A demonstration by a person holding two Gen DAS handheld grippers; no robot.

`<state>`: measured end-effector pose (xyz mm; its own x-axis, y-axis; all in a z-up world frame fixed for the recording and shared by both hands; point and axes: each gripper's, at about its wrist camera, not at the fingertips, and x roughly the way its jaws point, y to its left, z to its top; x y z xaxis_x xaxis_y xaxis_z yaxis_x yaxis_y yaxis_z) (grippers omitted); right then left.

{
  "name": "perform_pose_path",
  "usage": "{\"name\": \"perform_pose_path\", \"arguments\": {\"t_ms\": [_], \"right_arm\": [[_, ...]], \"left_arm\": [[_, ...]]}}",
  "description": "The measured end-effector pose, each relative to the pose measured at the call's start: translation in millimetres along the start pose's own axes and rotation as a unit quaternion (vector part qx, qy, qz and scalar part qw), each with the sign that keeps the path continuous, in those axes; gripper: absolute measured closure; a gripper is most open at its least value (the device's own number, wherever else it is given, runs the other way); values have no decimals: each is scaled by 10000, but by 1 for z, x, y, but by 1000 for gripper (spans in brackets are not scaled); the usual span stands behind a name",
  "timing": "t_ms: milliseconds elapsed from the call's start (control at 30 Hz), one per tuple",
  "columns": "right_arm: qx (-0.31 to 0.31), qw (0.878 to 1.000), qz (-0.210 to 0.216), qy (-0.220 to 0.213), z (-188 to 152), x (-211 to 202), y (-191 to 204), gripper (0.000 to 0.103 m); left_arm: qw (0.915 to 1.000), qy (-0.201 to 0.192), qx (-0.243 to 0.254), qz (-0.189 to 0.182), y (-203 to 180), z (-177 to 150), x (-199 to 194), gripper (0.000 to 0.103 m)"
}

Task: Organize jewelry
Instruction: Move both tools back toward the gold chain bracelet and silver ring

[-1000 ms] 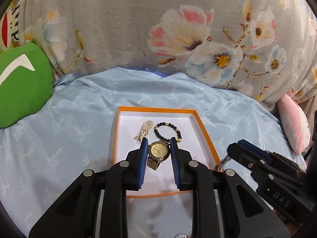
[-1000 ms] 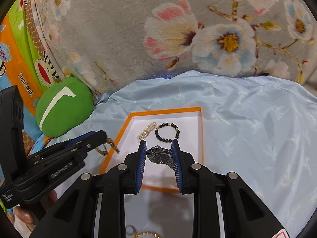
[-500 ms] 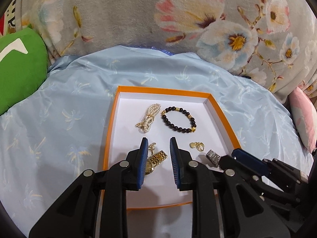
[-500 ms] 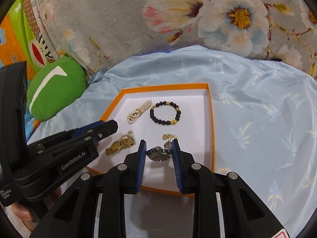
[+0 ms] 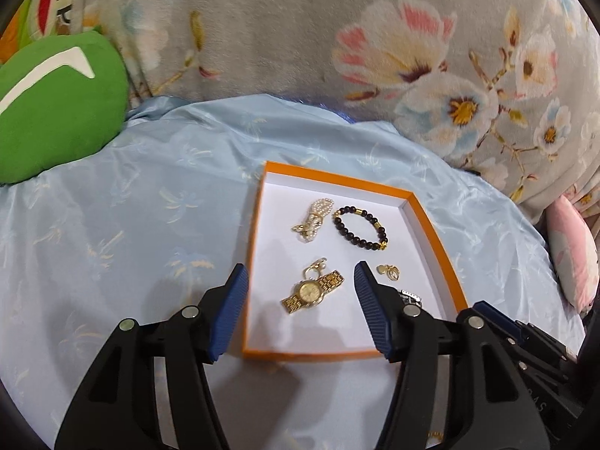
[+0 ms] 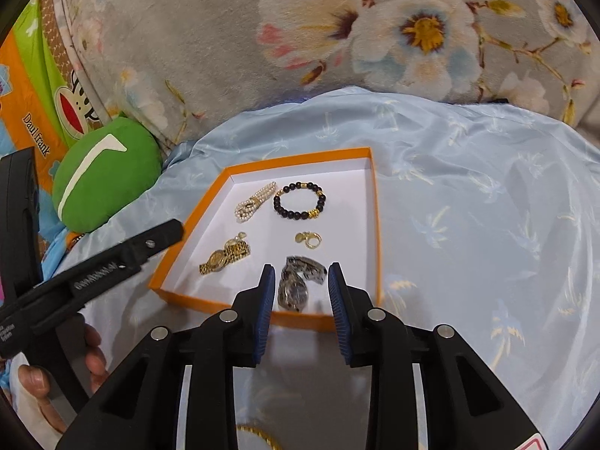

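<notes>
An orange-rimmed white tray (image 5: 435, 232) (image 6: 377, 225) lies on the blue cloth. In it lie a gold watch (image 5: 313, 291) (image 6: 224, 255), a pearl piece (image 5: 315, 219) (image 6: 255, 202), a black bead bracelet (image 5: 360, 227) (image 6: 300, 200), small gold earrings (image 5: 390, 272) (image 6: 309, 239) and a silver watch (image 6: 298, 281) (image 5: 410, 297). My left gripper (image 5: 302, 300) is open above the gold watch, holding nothing. My right gripper (image 6: 300, 292) is open with the silver watch lying loose between its fingers.
A green cushion (image 5: 52, 108) (image 6: 101, 176) lies at the left. A floral grey blanket (image 5: 300, 37) rises behind the tray. A pink pillow (image 5: 573, 255) sits at the right. A gold ring-like piece (image 6: 258, 435) shows below my right gripper.
Both grippers opened. The gold watch left my left gripper and the silver watch left my right gripper; both now lie in the tray. The left gripper pulled back.
</notes>
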<state>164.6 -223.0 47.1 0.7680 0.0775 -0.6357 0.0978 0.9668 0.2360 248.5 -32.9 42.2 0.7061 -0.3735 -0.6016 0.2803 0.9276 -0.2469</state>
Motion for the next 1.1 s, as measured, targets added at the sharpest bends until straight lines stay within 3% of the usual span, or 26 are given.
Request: {"name": "perform_pose_path", "arguments": {"t_ms": [200, 633, 700, 833, 1100], "right_arm": [[-171, 9998, -104, 42, -26, -22, 11, 72], [-93, 9979, -24, 642, -91, -47, 20, 71], [-30, 9979, 16, 640, -96, -53, 19, 71], [18, 9981, 44, 609, -103, -61, 21, 59], [233, 9970, -41, 738, -100, -52, 15, 60]], "left_arm": [[9997, -98, 6, 225, 9, -26, -33, 47], [9990, 251, 96, 348, 12, -86, -74, 47], [9988, 288, 150, 375, 11, -94, -78, 47], [9981, 386, 244, 417, 7, -104, -83, 45], [9978, 389, 153, 508, 12, -109, -90, 41]]}}
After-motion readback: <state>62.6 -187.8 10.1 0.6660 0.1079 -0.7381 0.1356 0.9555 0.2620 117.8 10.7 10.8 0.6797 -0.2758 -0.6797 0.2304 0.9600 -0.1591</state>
